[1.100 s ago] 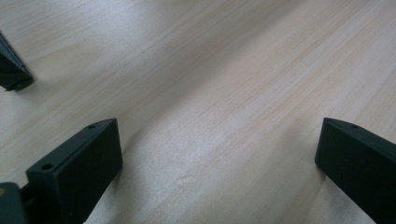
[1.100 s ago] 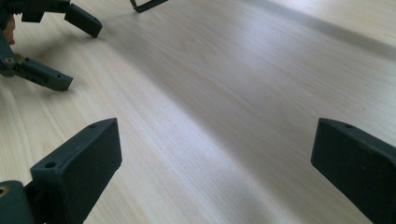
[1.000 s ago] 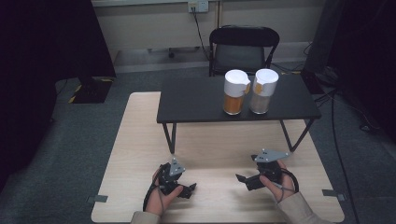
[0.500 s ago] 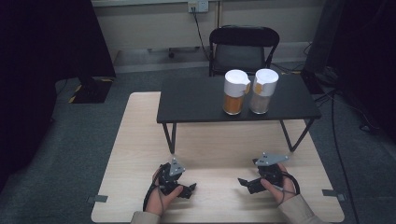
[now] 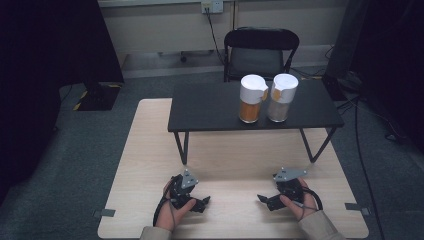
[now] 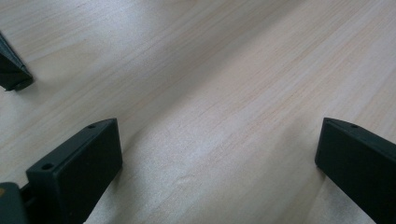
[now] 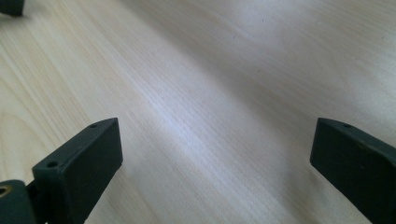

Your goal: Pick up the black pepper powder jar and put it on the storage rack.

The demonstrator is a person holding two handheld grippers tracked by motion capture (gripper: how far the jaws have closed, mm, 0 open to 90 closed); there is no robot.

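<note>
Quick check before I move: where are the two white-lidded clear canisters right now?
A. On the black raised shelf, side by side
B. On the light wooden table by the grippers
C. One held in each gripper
A: the orange-filled canister and pale-filled canister stand side by side on the black raised shelf.

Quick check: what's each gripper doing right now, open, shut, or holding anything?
Left gripper: open, holding nothing, low over the light wooden table.
Right gripper: open, holding nothing, low over the same table.
</note>
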